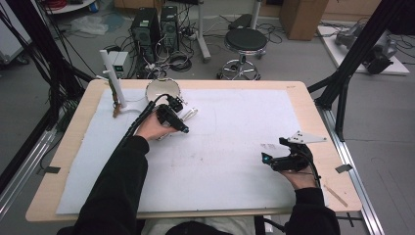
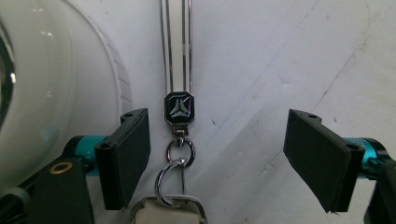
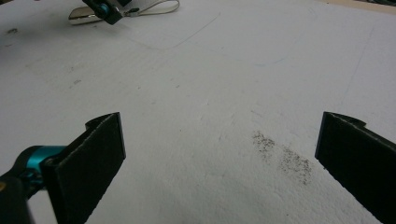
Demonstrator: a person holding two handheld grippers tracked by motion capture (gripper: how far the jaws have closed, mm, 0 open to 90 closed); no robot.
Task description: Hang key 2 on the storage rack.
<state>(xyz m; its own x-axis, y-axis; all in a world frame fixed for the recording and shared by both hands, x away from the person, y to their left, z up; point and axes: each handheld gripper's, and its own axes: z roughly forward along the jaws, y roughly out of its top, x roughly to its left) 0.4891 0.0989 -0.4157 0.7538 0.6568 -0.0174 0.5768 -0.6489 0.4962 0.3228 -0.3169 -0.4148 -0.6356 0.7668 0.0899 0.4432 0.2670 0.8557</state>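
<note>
High view: left gripper [image 1: 177, 104] hovered over a keychain [image 1: 190, 114] lying on the white worktop [image 1: 235, 127] just beside a white bowl [image 1: 163, 89]; right gripper [image 1: 272, 150] parked well apart, likely idle. Left gripper view: jaws spread, straddling the keychain's black emblem [image 2: 179, 108], apparently lined up for a pinch. Right gripper view: jaws spread wide over bare worktop, holding nothing.
</note>
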